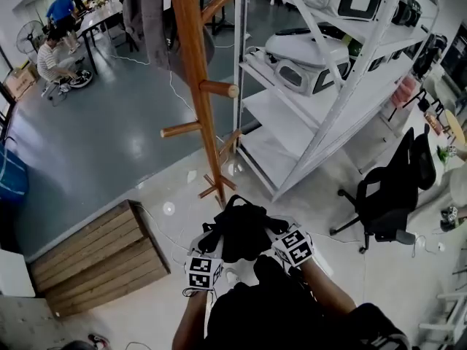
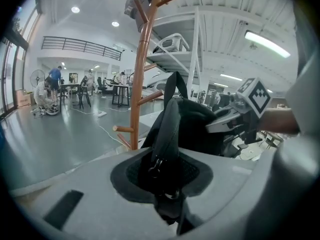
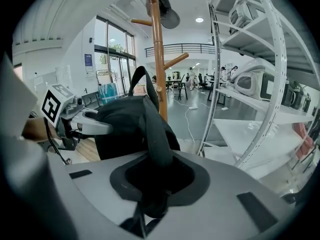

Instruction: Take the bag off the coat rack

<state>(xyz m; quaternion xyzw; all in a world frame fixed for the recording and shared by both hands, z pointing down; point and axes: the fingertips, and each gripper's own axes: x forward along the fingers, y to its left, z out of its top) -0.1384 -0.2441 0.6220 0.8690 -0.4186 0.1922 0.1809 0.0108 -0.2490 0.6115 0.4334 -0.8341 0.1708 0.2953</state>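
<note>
**Grey workshop floor [image 1: 95,144], black bag [image 1: 241,232] in our grip**

We are holding the bag in front of us, apart from the wooden coat rack [image 1: 195,71]. It is sagging, soft and dark, its strap loop standing up. Our left gripper [image 2: 167,184] is clamping its zippered edge; our right gripper [image 3: 152,184] is pinching a fabric fold.

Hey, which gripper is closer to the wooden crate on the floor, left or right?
Left. The left gripper grips the black bag on the side facing the wooden crate. The right gripper grips the bag's far side, toward the white shelving.
</note>
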